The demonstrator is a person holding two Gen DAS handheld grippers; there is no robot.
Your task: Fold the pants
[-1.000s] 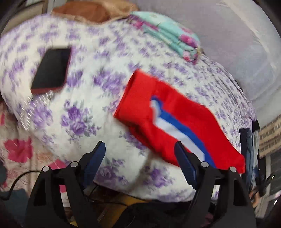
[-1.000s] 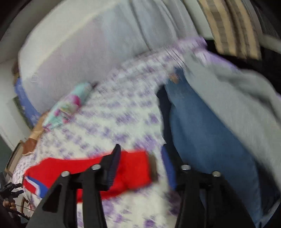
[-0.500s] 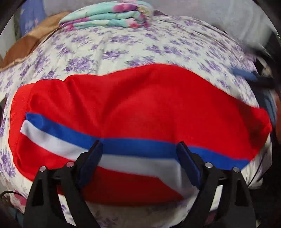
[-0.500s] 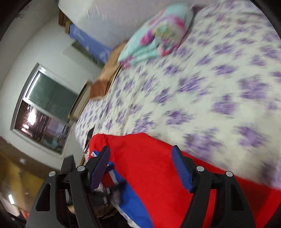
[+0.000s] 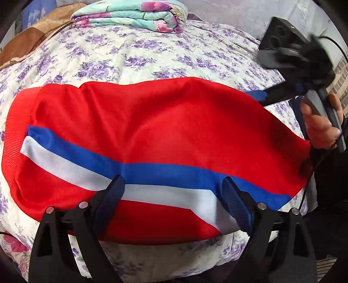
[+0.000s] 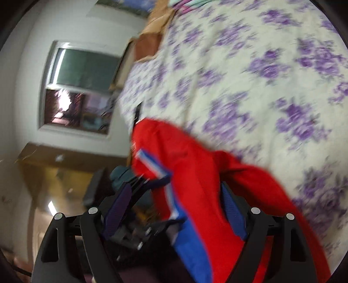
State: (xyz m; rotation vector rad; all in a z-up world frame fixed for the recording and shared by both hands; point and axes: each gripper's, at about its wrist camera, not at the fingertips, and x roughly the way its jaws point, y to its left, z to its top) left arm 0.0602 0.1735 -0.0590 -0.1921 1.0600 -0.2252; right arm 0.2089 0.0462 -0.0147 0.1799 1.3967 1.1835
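Pants [image 5: 161, 130], red with a blue and a white stripe down the side, lie spread flat across the floral bedsheet [image 5: 134, 54], and I place everything else from them. Through the left wrist camera my left gripper [image 5: 173, 196] hangs over their near edge, jaws wide apart and just opened further, the stripes running between the two blue pads with no cloth pinched. Neither pad presses on the fabric as far as I can see. Beyond the far edge of the pants, at the head of the sheet, sits a folded floral blanket [image 5: 130, 17], well apart from them. At the right end of the pants I see my right gripper [image 5: 278, 93] from outside, a hand [image 5: 319, 128] wrapped round its handle, one blue fingertip just beside the red hem; whether it touches I cannot tell.

Through the right wrist camera, which is blurred, the pants [image 6: 195, 174] run away lengthwise from this end. My right gripper [image 6: 176, 209] has its jaws spread wide, having just been opening, and the end of the pants lies loose between them, close against the right-hand pad and unclamped. Past the pants' striped edge the left gripper [image 6: 134, 185] shows as dark framework. A window [image 6: 80, 87] sits in the wall beyond.
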